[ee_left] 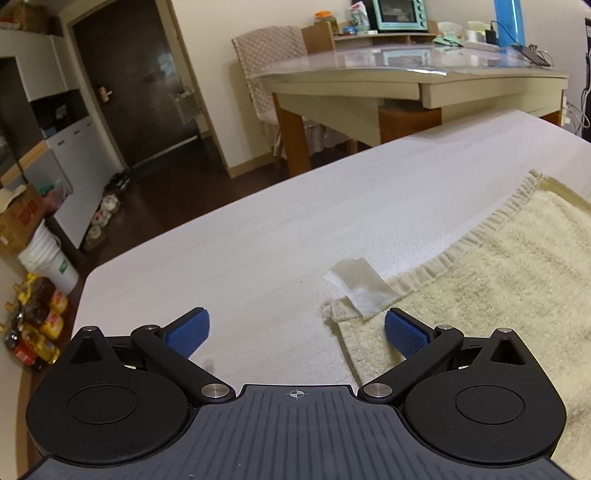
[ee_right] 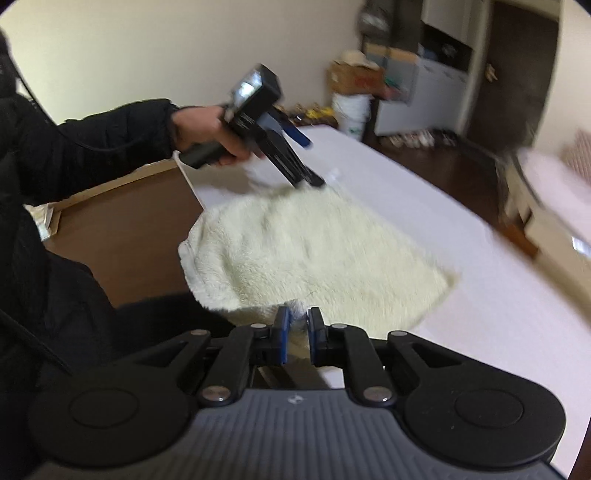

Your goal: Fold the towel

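1. Left wrist view: left tool (ee_left: 297, 334) has its jaws wide apart, nothing between them, above the white surface (ee_left: 258, 236). The right blue pad (ee_left: 404, 334) sits over the near corner of the towel (ee_left: 498, 266).
2. Only this view shows the towel's white label (ee_left: 364, 288), which lies at that corner, partly on the surface, and the ribbed hem along the towel's left edge.
3. Only this view shows the glass-topped dining table (ee_left: 406, 70) behind, with a teal oven (ee_left: 400, 14) on it and a covered chair (ee_left: 269, 66) beside it.
4. Right wrist view (motion-blurred): right tool (ee_right: 297, 332) has its jaws nearly together, clamped on a towel corner that bunches up between the blue pads.
5. Only this view shows the whole cream towel, spread on the surface with one edge hanging over the near side, and a person's hand (ee_right: 207, 129) in a dark sleeve (ee_right: 110, 140) holding the left tool at the far corner; whether it touches the cloth cannot be told.
6. Containers: a white bucket (ee_left: 55, 258) on the floor, contents not visible; a cardboard box (ee_left: 22, 218), contents unclear; bottles (ee_left: 35, 325) stand just beside the bucket.
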A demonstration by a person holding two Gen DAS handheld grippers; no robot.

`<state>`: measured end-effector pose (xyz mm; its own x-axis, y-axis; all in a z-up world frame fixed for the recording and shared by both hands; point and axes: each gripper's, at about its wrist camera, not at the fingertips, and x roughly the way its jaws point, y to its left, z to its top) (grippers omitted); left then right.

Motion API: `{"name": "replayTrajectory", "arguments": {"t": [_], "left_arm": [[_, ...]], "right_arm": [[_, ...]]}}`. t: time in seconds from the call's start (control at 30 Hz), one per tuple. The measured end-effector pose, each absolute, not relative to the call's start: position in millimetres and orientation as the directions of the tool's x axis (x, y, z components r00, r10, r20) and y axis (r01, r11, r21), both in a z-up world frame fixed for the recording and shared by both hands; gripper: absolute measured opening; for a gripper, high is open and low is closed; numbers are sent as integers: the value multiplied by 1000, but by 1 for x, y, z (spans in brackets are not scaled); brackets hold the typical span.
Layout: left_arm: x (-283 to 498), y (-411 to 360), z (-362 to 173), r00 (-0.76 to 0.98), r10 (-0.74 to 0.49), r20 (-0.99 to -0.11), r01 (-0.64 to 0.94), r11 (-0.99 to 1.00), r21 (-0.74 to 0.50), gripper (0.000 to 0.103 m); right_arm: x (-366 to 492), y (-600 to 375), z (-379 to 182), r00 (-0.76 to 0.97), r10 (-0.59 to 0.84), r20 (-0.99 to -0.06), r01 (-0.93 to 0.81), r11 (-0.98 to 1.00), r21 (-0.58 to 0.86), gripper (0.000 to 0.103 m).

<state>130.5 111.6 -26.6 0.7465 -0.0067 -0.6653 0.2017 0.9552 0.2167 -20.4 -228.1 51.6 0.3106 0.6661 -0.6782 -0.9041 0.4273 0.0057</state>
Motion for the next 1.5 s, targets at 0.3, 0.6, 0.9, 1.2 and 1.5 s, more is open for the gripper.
{"name": "replayTrajectory", "arguments": {"t": [0.3, 0.6, 0.9, 1.2, 1.5], "left_arm": [[133, 110, -26, 747, 27, -665, 159, 963, 218, 103], [137, 107, -29, 756, 46, -653, 140, 963, 230, 103], [153, 102, -28, 750, 66, -658, 131, 960, 246, 103], [201, 98, -31, 754, 113, -647, 97, 955, 279, 103], [202, 96, -28, 745, 142, -651, 85, 949, 303, 103]], "right_arm": [[59, -208, 48, 486, 651, -584, -787, 616, 31, 30], [129, -146, 1, 537, 476, -697, -727, 680, -95, 14], [147, -151, -2, 550, 446, -706, -698, 709, -95, 14], [179, -151, -8, 592, 413, -693, -672, 728, -140, 14], [181, -167, 4, 598, 433, -674, -652, 752, -97, 33]]}}
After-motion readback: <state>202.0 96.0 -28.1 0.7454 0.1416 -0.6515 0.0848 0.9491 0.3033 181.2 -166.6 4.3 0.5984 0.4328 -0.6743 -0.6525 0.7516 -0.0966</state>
